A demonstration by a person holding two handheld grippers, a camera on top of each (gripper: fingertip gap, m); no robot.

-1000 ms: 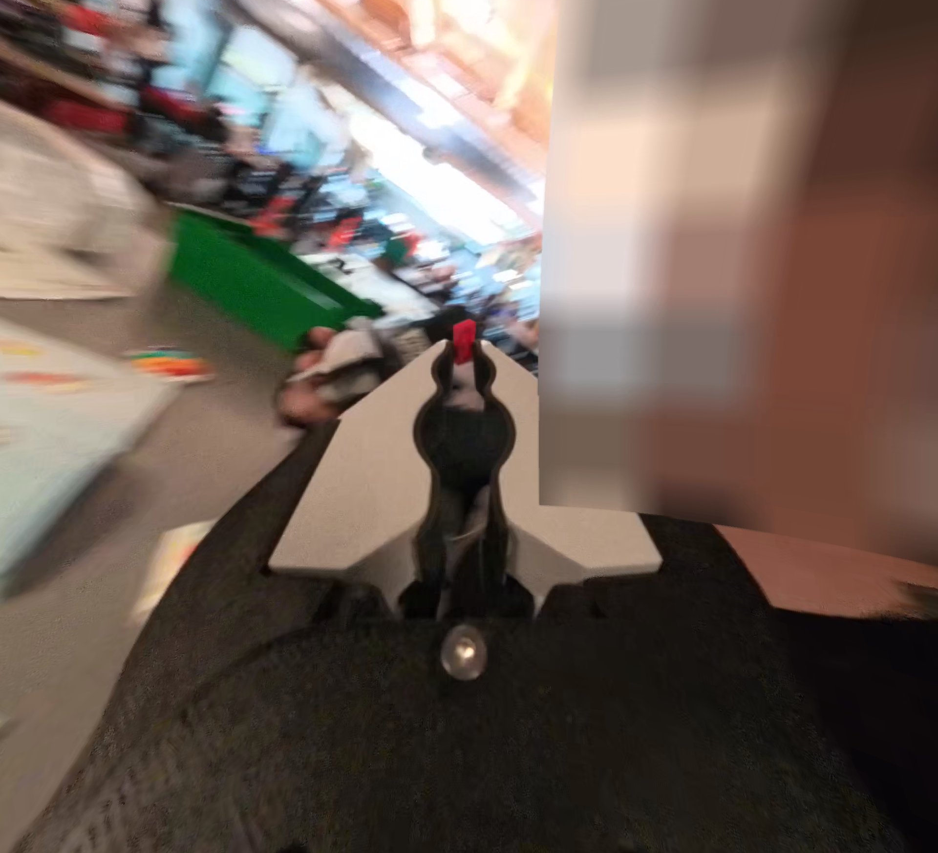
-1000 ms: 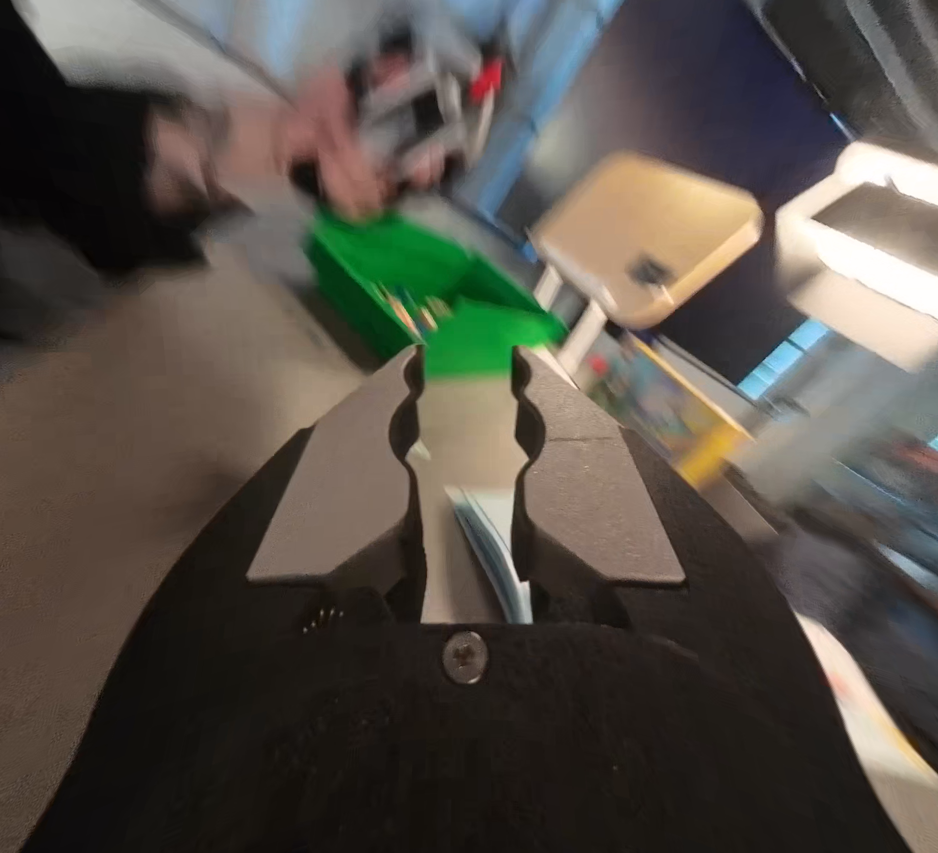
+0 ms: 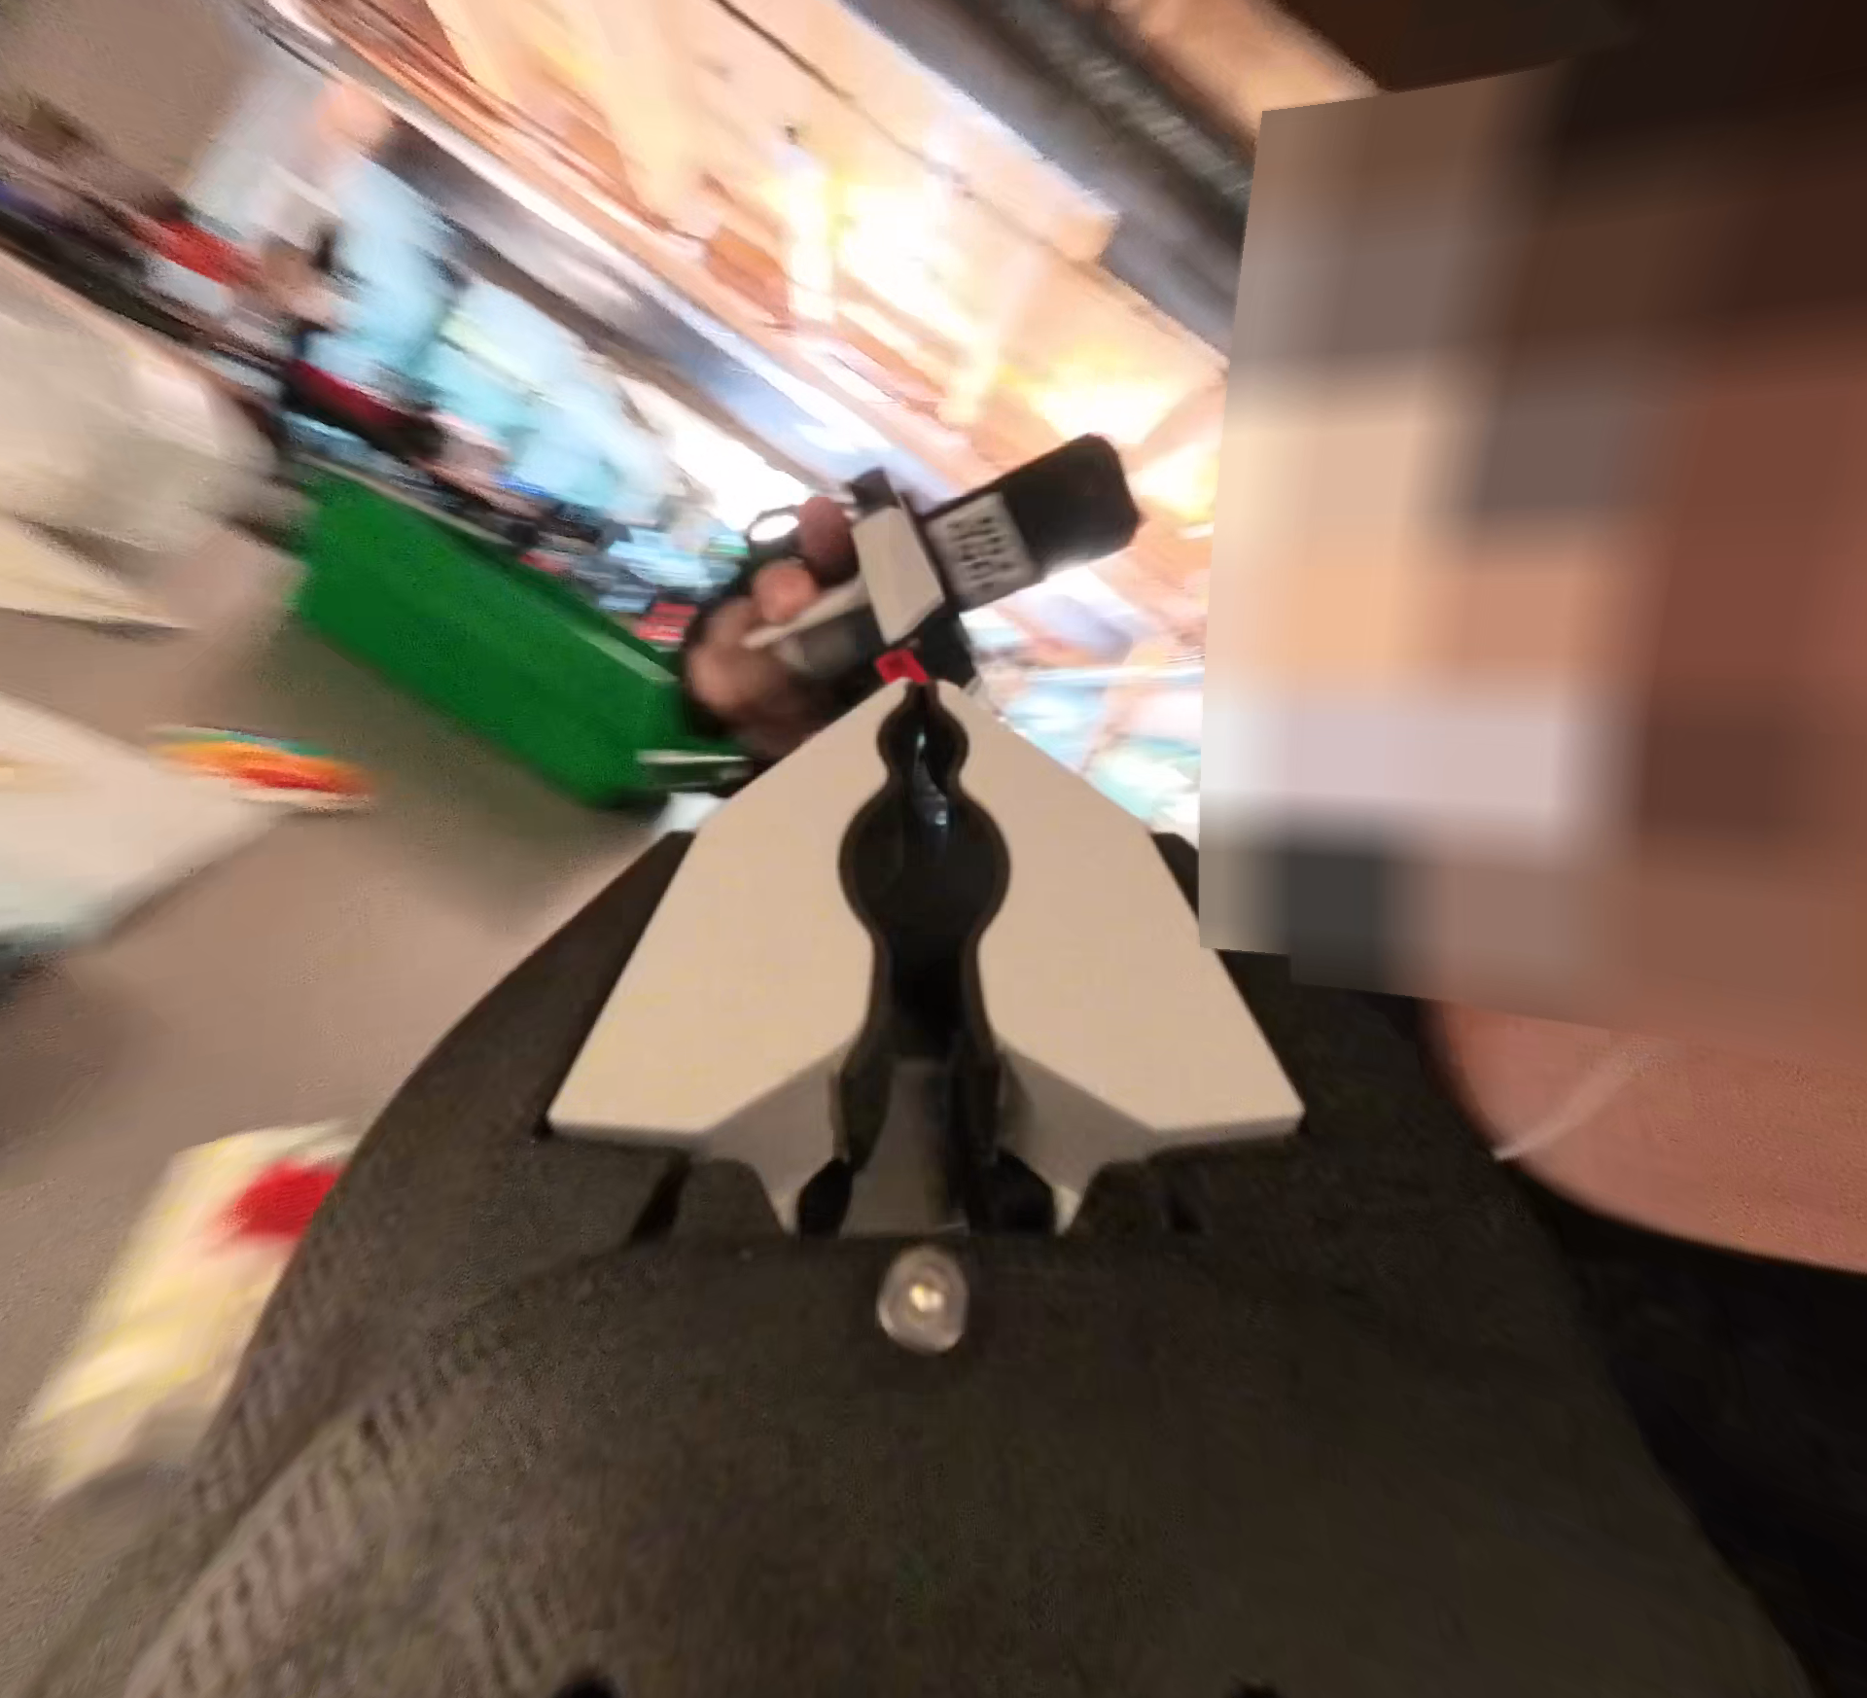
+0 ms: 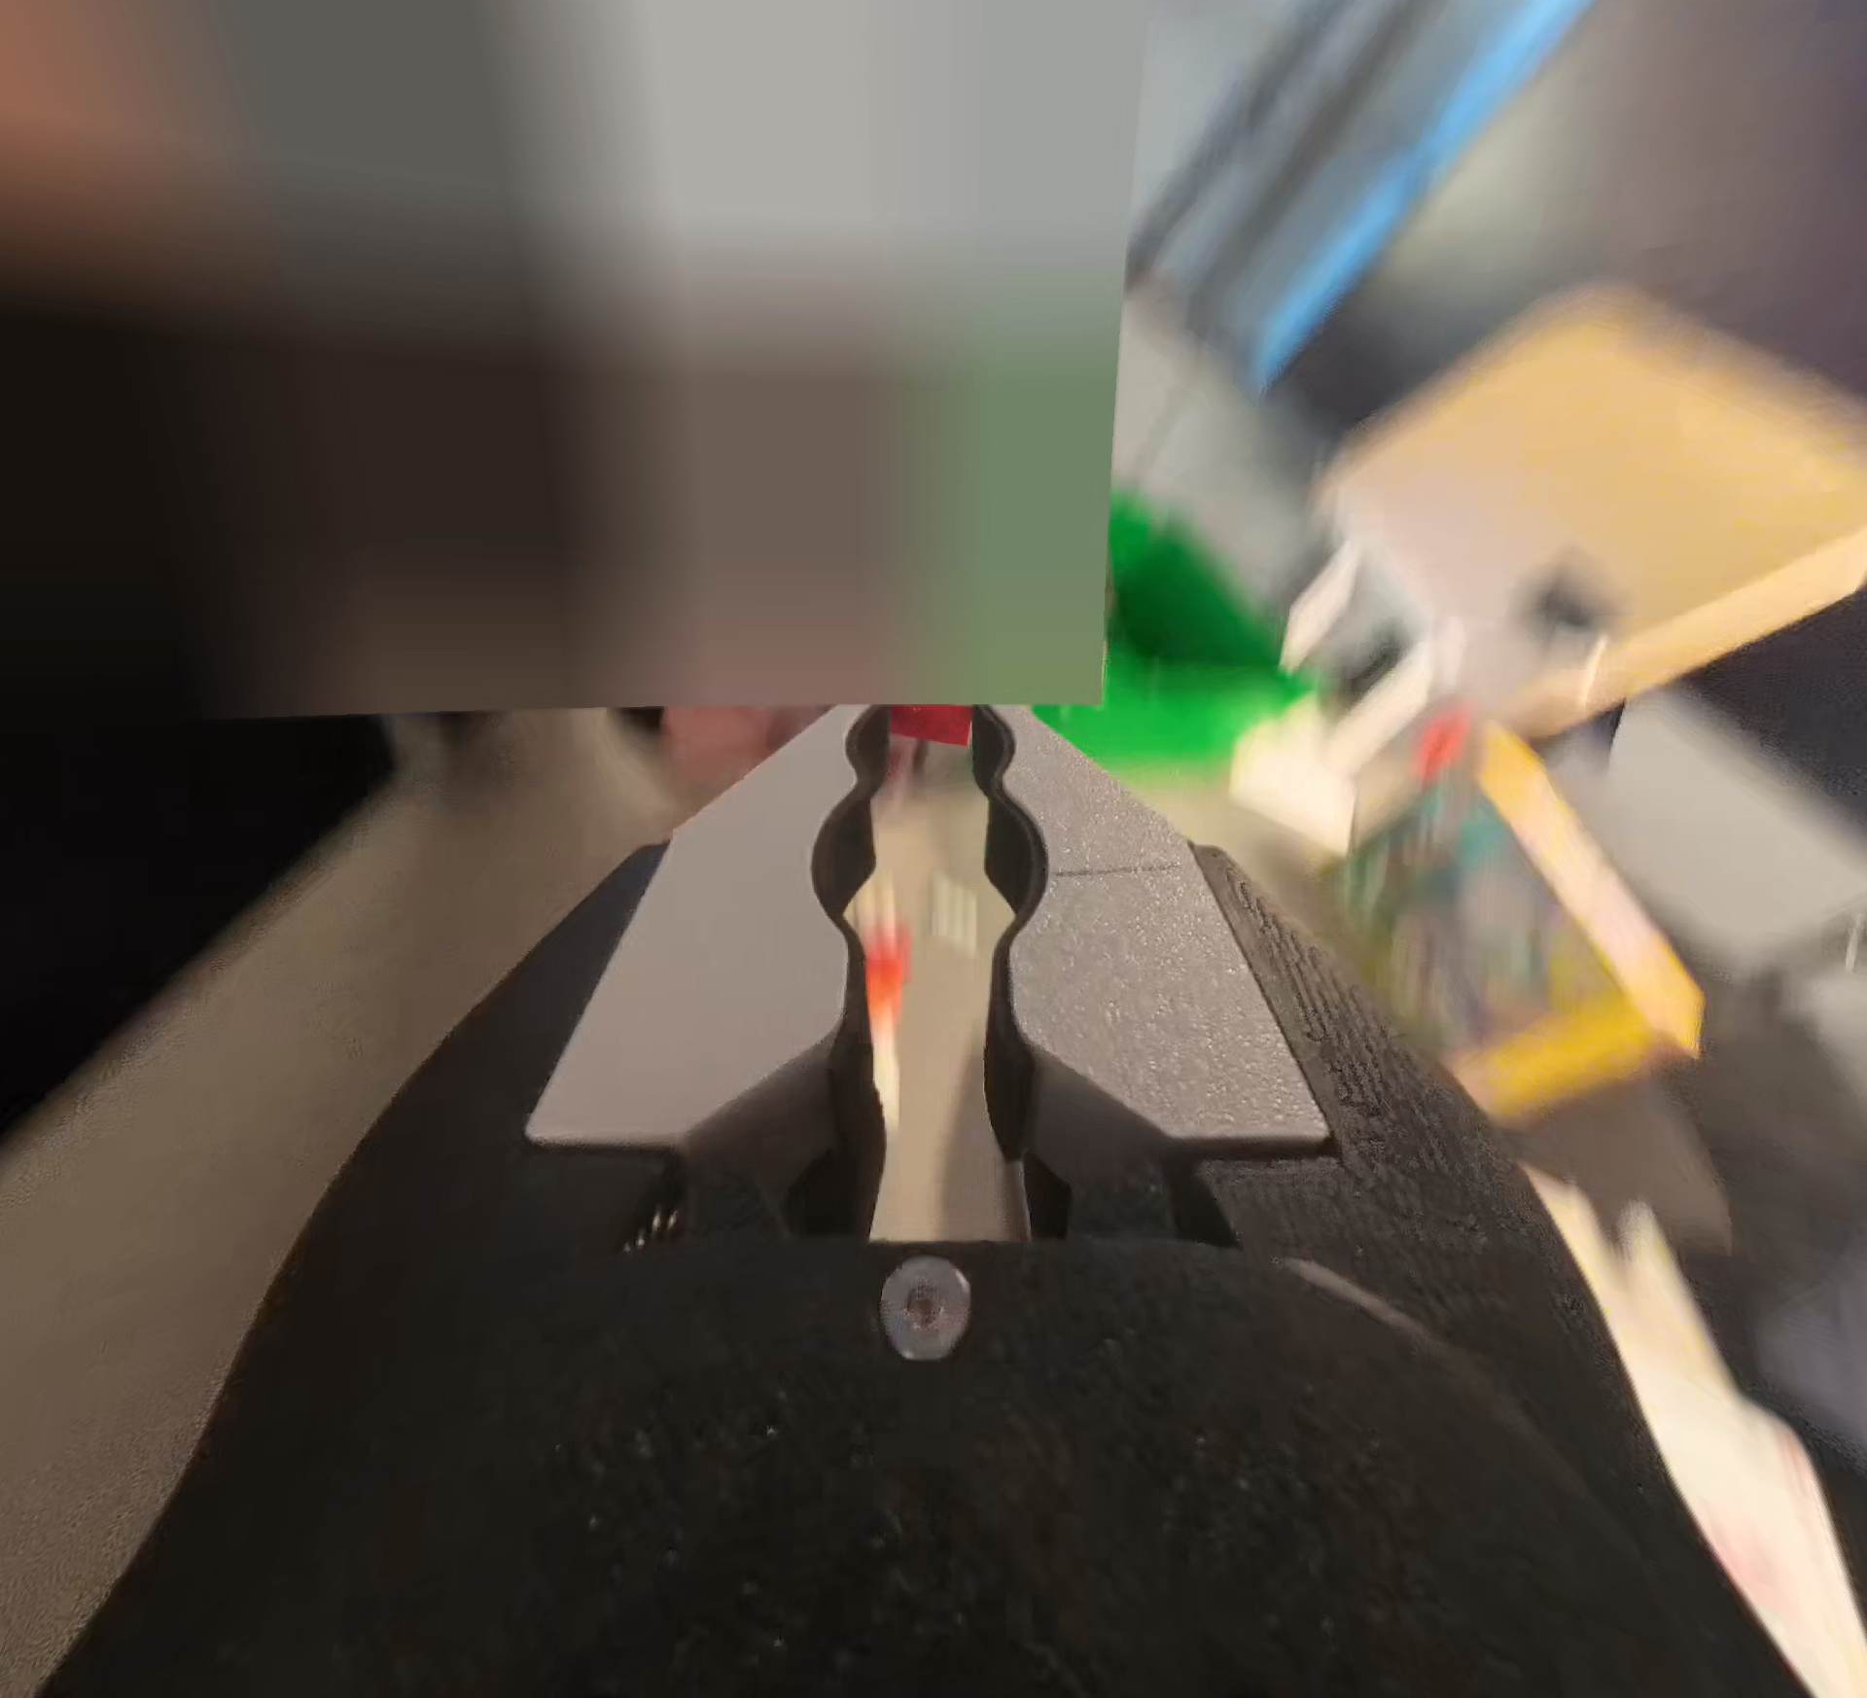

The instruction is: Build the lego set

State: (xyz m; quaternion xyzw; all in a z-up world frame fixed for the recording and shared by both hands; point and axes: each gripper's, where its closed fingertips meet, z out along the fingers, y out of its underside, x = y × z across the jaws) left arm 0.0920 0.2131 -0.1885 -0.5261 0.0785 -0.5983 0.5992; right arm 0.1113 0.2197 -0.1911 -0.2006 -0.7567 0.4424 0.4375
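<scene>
Blur hides all writing; left tongs (image 3: 924,705) pinch a red brick (image 3: 899,667), right tongs (image 4: 929,730) grip it too.

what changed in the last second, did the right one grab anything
The right hand-held gripper has swung from the green bin to the left hand-held gripper and narrowed around the red lego piece; a full grip cannot be confirmed. The left hand-held gripper stays shut on the piece, both raised above the table.
</scene>
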